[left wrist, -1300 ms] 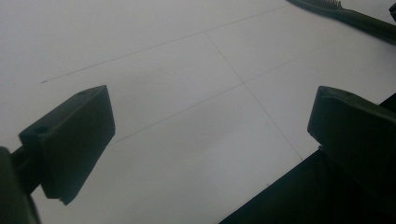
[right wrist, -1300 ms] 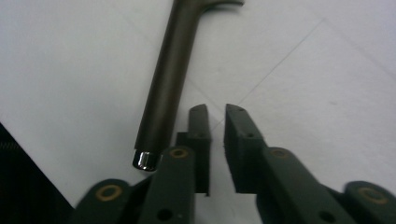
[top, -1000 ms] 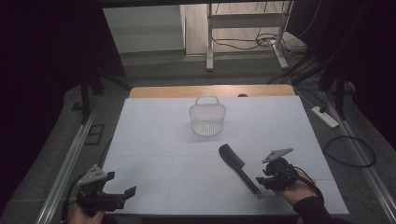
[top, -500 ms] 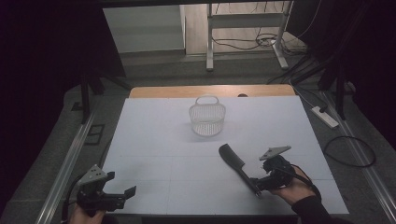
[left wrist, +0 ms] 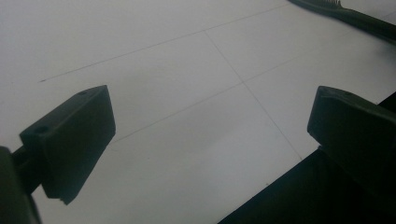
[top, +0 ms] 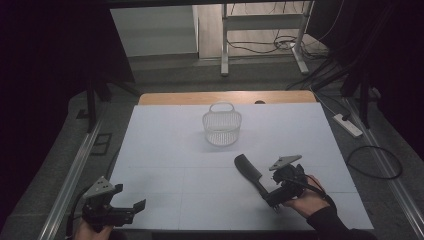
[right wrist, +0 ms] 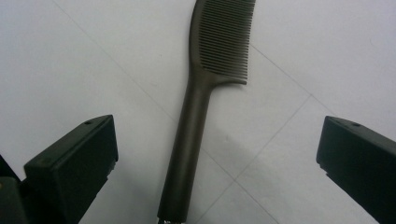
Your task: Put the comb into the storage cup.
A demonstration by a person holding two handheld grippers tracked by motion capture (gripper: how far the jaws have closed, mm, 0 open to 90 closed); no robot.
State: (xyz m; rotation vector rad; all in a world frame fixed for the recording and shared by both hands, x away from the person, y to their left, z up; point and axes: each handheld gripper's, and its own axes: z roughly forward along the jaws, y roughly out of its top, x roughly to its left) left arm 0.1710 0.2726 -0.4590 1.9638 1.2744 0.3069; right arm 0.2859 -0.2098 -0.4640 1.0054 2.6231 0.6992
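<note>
While the white worktop [top: 165, 150] sits amid dark floor, the comb [top: 251, 174] lies diagonal, teeth toward the basket [top: 222, 125], both grippers' fingers [right wrist: 70, 168] wide apart, holding nothing.

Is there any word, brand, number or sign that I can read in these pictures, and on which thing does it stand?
None can be read.
The comb, the basket, the white table, and both grippers, left and right, show no text.
The power strip on the floor is too small to tell.

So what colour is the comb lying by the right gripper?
Black or very dark brown, the comb shows best in the right gripper view.
</note>
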